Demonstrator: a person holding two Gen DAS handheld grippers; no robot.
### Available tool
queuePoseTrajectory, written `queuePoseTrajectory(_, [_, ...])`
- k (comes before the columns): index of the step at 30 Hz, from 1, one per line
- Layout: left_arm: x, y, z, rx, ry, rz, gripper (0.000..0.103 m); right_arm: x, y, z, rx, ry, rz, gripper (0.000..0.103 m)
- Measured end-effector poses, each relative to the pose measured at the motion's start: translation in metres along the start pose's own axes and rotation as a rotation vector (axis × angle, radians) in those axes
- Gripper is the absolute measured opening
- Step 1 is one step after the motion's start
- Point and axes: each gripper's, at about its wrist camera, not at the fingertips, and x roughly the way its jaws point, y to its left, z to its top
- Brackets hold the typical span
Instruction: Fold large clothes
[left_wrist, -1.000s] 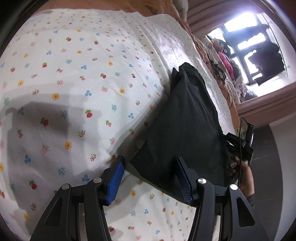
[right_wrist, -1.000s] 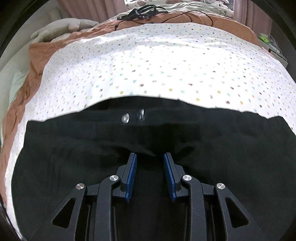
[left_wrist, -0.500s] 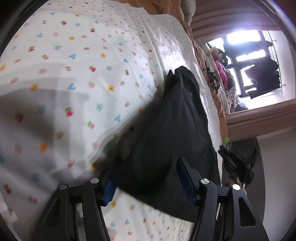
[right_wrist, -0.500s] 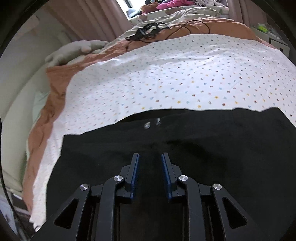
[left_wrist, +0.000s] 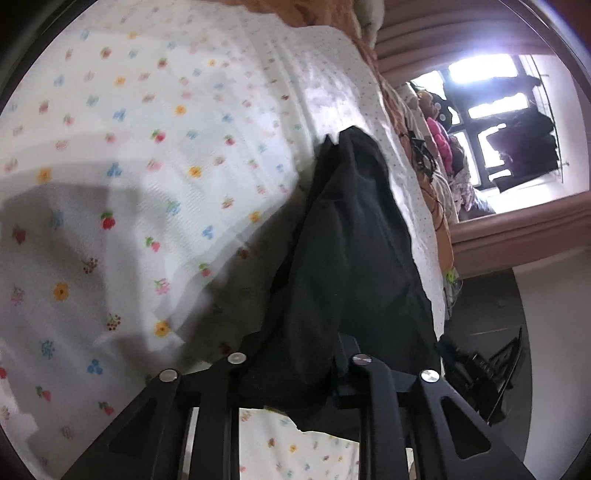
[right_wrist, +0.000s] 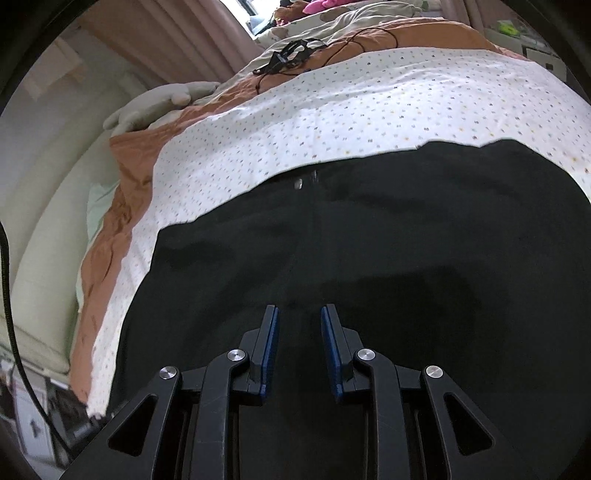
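Observation:
A large black garment (left_wrist: 354, 258) lies on a white flower-print sheet (left_wrist: 129, 166) on a bed. My left gripper (left_wrist: 295, 365) is shut on the garment's near corner, and the cloth covers both fingers and bunches over them. In the right wrist view the same garment (right_wrist: 369, 240) spreads wide, with two small metal fasteners (right_wrist: 299, 181) near its far edge. My right gripper (right_wrist: 297, 328) hovers just above the cloth, jaws partly open with nothing between them.
An orange-brown blanket (right_wrist: 125, 192) lies under the sheet, with a grey plush toy (right_wrist: 159, 103) and black cables (right_wrist: 291, 55) at the far end. Curtains and a bright window (left_wrist: 487, 96) stand beyond the bed. The other gripper (left_wrist: 480, 369) shows past the bed edge.
My left gripper moved onto the garment's corner and closed on it, lifting the edge. My right gripper drew back and tilted up over the cloth, its jaws staying partly open.

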Motion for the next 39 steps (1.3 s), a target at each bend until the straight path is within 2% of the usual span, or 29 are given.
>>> queuePoseTrajectory(10, [-0.028, -0.072, 0.011, 0.129, -0.040, -0.063, 0.016, -0.015, -0.010, -0.064, 0.019, 0.053, 0.065, 0.025])
queuePoseTrajectory(19, [-0.037, -0.138, 0.012, 0.234, -0.046, -0.116, 0.014, -0.040, -0.008, -0.102, 0.046, 0.011, 0.104, 0.023])
queuePoseTrajectory(23, [-0.039, -0.169, 0.005, 0.294, -0.040, -0.135, 0.014, -0.034, -0.012, -0.120, 0.049, 0.033, 0.076, 0.023])
queuePoseTrajectory(30, [-0.023, -0.223, -0.016, 0.391, -0.004, -0.152, 0.014, -0.007, -0.013, -0.127, 0.042, 0.101, 0.046, 0.023])
queuePoseTrajectory(35, [-0.015, -0.259, -0.036, 0.460, 0.008, -0.157, 0.014, -0.009, -0.025, -0.117, 0.098, 0.116, 0.129, 0.022])
queuePoseTrajectory(39, [-0.011, -0.286, -0.049, 0.515, 0.016, -0.158, 0.014, -0.023, -0.038, -0.114, 0.145, 0.086, 0.184, 0.022])
